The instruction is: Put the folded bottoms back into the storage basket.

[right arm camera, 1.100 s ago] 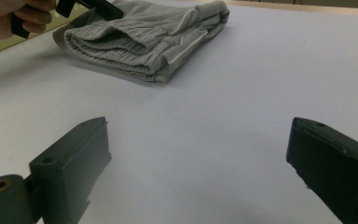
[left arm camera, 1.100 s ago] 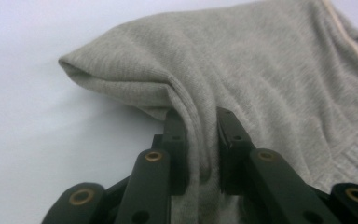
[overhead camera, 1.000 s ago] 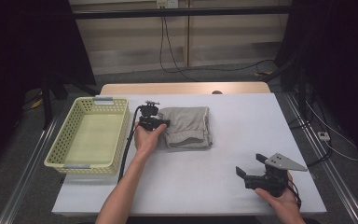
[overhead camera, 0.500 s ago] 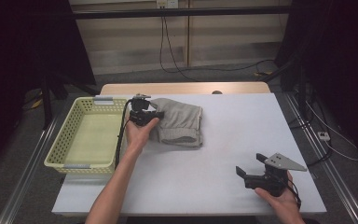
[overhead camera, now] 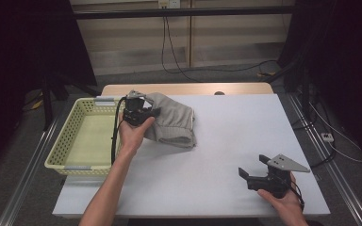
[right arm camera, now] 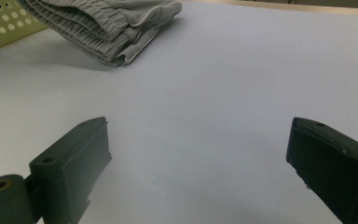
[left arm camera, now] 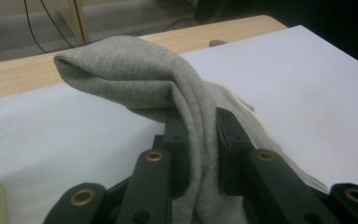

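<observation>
We had the left hand-held gripper [overhead camera: 147, 112] pinching a bunch of the grey folded garment [overhead camera: 172, 123], its black jaws pressed together on the fabric. From the left gripper view you could see a fold of that cloth [left arm camera: 135, 77] humped up beyond the jaw tips, lifted off the desk [overhead camera: 226, 141], with the rest trailing down to the surface on the right. The garment sat at the far left of the white desk, right beside the pale yellow perforated plastic basket [overhead camera: 63, 155]. It was a soft ribbed knit, stacked in layers with a pale trimmed edge [right arm camera: 116, 32]. Our right hand-held gripper [overhead camera: 253, 170] sat low at the near right corner, well apart from the cloth, with its blocky black jaws spread wide and nothing between them. The desk top looked smooth and matte, with a wooden strip along its far edge.
</observation>
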Tool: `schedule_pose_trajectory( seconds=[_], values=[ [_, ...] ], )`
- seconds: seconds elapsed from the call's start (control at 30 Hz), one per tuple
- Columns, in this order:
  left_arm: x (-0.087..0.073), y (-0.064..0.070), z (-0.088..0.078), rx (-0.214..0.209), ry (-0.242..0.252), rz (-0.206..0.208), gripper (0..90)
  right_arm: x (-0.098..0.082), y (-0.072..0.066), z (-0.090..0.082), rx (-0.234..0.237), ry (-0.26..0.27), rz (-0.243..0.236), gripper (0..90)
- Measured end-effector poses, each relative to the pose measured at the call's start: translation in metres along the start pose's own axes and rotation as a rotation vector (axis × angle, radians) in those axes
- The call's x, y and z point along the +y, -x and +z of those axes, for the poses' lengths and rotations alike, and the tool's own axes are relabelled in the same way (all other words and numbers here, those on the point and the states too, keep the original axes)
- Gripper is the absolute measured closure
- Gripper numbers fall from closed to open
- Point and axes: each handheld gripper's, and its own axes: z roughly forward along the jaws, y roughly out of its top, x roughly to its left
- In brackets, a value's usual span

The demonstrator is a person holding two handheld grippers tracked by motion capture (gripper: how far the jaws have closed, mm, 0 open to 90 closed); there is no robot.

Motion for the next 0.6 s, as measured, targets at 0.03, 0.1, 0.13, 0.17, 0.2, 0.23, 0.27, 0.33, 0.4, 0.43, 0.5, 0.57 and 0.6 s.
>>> schedule_pose_trajectory(
  seconds=[0.03, 0.1, 0.13, 0.17, 0.2, 0.23, 0.27, 0.33, 0.4, 0.43, 0.5, 0.57, 0.6],
  values=[
    [0.0, 0.001, -0.003, 0.003, -0.011, 0.02, 77.0, 0.0, 0.0, 0.0, 0.0, 0.0, 0.0, 5.6],
    [0.0, 0.005, -0.009, 0.007, -0.017, 0.045, 77.0, 0.0, 0.0, 0.0, -0.002, 0.0, -0.003, 5.6],
    [0.0, 0.005, -0.013, 0.006, -0.014, 0.051, 77.0, 0.0, 0.0, 0.0, -0.002, 0.0, -0.003, 5.6],
    [0.0, 0.006, -0.017, 0.001, -0.001, 0.046, 77.0, 0.0, 0.001, 0.0, -0.003, 0.0, -0.003, 5.6],
    [0.0, 0.006, -0.021, 0.002, 0.006, 0.049, 77.0, 0.0, 0.001, 0.0, -0.005, 0.001, -0.003, 5.6],
    [0.0, 0.007, -0.024, 0.008, 0.013, 0.057, 77.0, 0.0, 0.001, 0.0, -0.006, -0.001, 0.0, 5.6],
    [0.0, 0.008, -0.027, 0.013, 0.018, 0.06, 77.0, 0.0, 0.001, 0.0, -0.01, -0.003, -0.002, 5.6],
    [-0.001, 0.008, -0.031, 0.017, 0.025, 0.074, 77.0, 0.0, 0.001, 0.0, -0.008, -0.005, -0.002, 5.6],
    [-0.002, 0.009, -0.036, 0.019, 0.035, 0.072, 77.1, 0.0, 0.0, 0.001, -0.008, -0.007, -0.003, 5.6],
    [-0.002, 0.008, -0.038, 0.018, 0.044, 0.075, 77.1, 0.0, 0.0, 0.002, -0.007, -0.007, -0.005, 5.6],
    [-0.002, 0.007, -0.043, 0.027, 0.057, 0.078, 77.1, 0.0, 0.0, 0.003, -0.006, -0.01, -0.007, 5.6],
    [-0.001, 0.005, -0.047, 0.031, 0.067, 0.072, 77.2, 0.0, 0.0, 0.003, -0.002, -0.01, -0.007, 5.6],
    [-0.001, 0.004, -0.048, 0.032, 0.066, 0.072, 77.2, 0.001, -0.001, 0.003, 0.002, -0.008, -0.008, 5.6]
  ],
)
